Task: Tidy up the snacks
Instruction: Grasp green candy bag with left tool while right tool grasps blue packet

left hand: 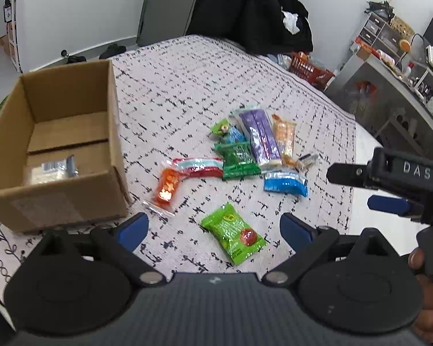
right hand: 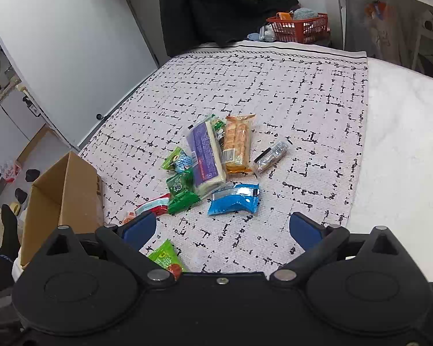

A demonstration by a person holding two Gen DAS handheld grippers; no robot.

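Several snack packets lie on a patterned cloth: a light green packet [left hand: 233, 233] nearest, an orange packet [left hand: 167, 187], a red-and-white packet [left hand: 199, 167], a dark green packet [left hand: 238, 160], a purple packet [left hand: 261, 135], a blue packet [left hand: 285, 183]. An open cardboard box [left hand: 57, 150] at left holds one clear packet [left hand: 53, 170]. My left gripper [left hand: 213, 227] is open and empty above the light green packet. My right gripper [right hand: 222, 230] is open and empty, just short of the blue packet [right hand: 235, 199]; it also shows at the right edge of the left wrist view [left hand: 360, 187].
A black garment [left hand: 251, 11] hangs on a chair behind the cloth. A red basket [right hand: 301, 27] stands at the far right. A cluttered shelf unit [left hand: 404, 66] stands to the right. The box's wall [right hand: 63, 199] is at my right gripper's left.
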